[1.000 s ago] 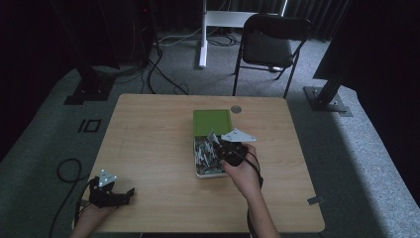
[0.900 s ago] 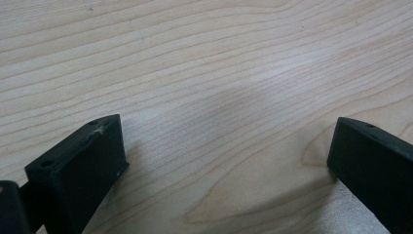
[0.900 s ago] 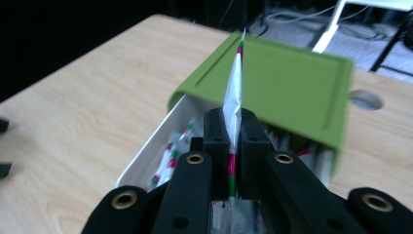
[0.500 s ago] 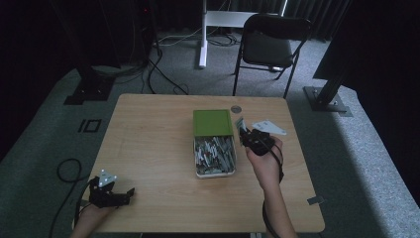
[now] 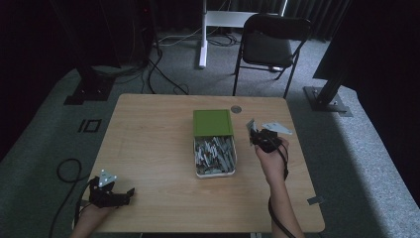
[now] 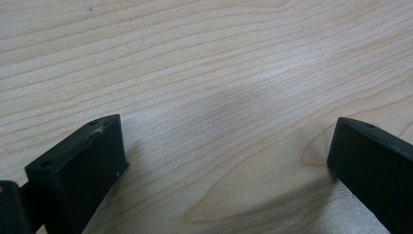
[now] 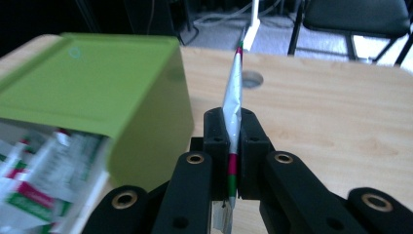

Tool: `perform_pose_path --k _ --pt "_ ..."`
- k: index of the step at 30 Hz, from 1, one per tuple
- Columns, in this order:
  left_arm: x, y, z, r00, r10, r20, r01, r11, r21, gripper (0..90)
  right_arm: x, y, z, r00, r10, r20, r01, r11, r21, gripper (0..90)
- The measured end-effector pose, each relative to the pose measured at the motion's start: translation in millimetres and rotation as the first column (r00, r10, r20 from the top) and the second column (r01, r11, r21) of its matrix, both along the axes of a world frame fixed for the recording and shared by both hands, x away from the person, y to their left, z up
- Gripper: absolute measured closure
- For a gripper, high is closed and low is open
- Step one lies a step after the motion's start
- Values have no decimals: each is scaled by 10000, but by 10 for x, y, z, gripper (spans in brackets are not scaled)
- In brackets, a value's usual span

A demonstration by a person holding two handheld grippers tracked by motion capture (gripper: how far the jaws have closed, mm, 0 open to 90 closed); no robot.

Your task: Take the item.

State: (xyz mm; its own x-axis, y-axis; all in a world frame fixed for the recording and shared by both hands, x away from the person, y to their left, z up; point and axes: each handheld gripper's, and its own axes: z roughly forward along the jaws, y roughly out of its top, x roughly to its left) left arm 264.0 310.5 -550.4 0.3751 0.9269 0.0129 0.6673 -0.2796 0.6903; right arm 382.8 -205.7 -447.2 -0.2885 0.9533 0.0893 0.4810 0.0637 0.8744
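While the left gripper (image 5: 115,194) rests near the front left corner of the table (image 5: 148,139) with its fingers (image 6: 78,165) spread wide over bare wood, the right gripper (image 5: 258,137) hovers just right of the box (image 5: 214,171) at mid-table. Its fingers (image 7: 216,141) are clamped on a thin flat packet (image 7: 233,97), silver with red and green bands, held edge-on and upright. The box, green lid (image 5: 213,122) slid back, is full of similar packets (image 5: 214,152). A folding chair (image 5: 270,44) stands beyond the table.
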Motion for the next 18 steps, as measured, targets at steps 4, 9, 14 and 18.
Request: perform_pose_path --k 4,9,14,18 --pt "0 0 0 10000 0 1 0 10000 0 13 112 8 -175 10000 34 -70 -34 10000 73 855" --pt "0 0 0 10000 0 -1 0 10000 0 13 252 74 -406 9991 104 -410 -92 9995 293 855" --pt "0 0 0 10000 -1 1 1 10000 0 13 367 97 -551 9980 51 -624 -26 9992 399 855" --pt "0 0 0 10000 1 3 -1 10000 -1 13 468 107 -659 9962 -90 -867 121 9993 355 854"
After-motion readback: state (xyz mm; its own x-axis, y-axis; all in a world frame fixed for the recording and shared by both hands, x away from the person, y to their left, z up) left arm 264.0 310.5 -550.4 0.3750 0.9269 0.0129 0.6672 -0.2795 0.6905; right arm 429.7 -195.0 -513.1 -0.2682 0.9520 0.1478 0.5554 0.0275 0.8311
